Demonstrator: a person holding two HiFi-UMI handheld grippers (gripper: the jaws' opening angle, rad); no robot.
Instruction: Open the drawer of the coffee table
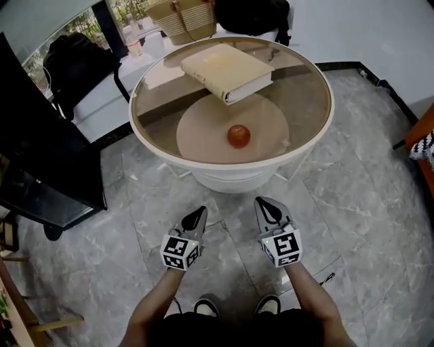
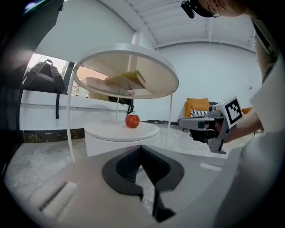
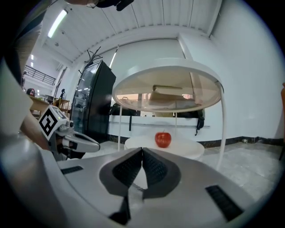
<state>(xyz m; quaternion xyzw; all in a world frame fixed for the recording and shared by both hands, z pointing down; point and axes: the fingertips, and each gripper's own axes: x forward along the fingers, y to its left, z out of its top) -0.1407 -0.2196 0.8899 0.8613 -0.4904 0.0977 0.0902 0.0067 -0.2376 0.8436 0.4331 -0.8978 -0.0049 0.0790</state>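
Observation:
The round coffee table (image 1: 146, 142) has a glass top in a white rim, on thin white legs. A beige book (image 1: 227, 71) lies on the glass. A red apple (image 1: 238, 135) sits on the lower round shelf, above the white drum base (image 1: 227, 181); I can make out no drawer front or handle on it. My left gripper (image 1: 198, 213) and right gripper (image 1: 263, 203) are low over the floor, side by side, a little short of the base and pointing at it. Both are shut and hold nothing. The apple (image 2: 132, 120) (image 3: 163, 139) lies straight ahead in both gripper views.
A black cabinet (image 1: 41, 156) stands at the left. Behind the table are a white ledge (image 1: 102, 101) with a black backpack (image 1: 74, 61), a woven bag (image 1: 183, 17) and a dark bag (image 1: 251, 13). An orange chair (image 1: 424, 139) is at the right. The floor is grey marble tile.

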